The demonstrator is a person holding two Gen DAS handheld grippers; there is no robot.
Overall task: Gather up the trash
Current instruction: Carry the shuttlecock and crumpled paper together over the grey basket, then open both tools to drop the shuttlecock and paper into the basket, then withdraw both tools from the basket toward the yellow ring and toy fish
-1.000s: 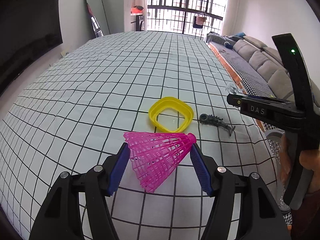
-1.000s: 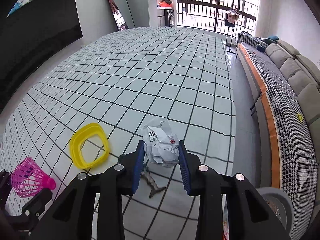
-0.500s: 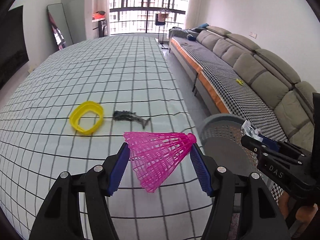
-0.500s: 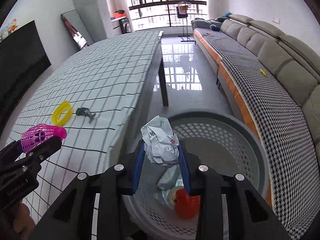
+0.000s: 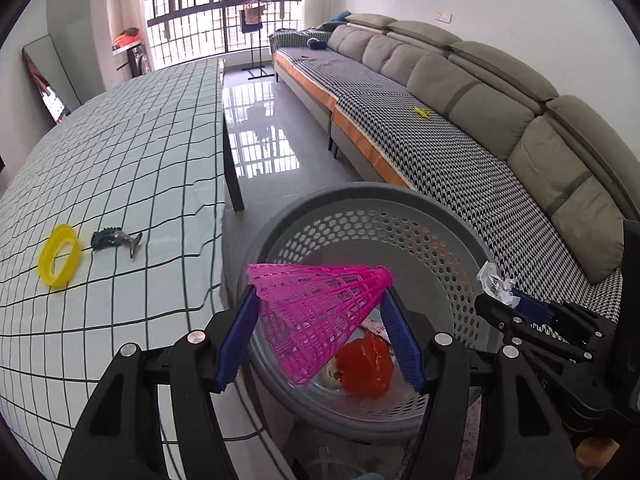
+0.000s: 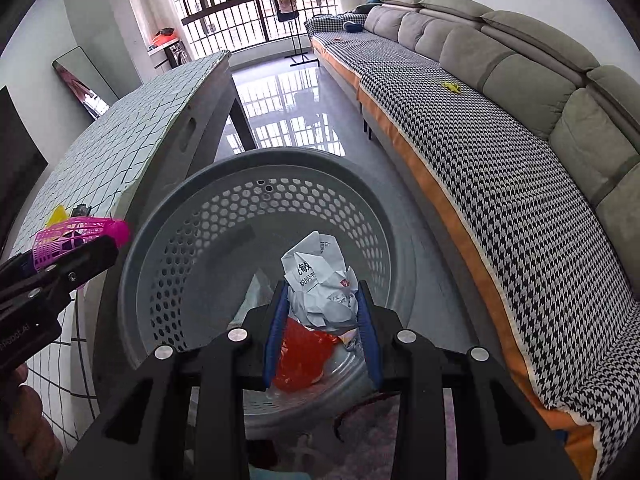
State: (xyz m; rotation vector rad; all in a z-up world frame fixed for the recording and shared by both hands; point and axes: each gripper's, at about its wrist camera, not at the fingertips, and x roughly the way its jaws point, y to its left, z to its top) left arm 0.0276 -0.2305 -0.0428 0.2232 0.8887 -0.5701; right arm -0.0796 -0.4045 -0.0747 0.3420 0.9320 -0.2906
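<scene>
Both claws have swung off the bench [image 5: 120, 168] and now hang over the grey basket [image 6: 224, 184]. Right claw [image 6: 320, 312], clamped on the crumpled paper [image 6: 320, 284], sits squarely above the opening; left claw [image 5: 320, 332] grips the pink shuttlecock [image 5: 316, 312], lying crosswise, near the bench-side rim.

Daylight is streaming through the barred window [image 5: 224, 12] at upper left, glaring off the grey floor [image 5: 268, 148]; a sofa [image 5: 472, 112] is lining the right wall.
</scene>
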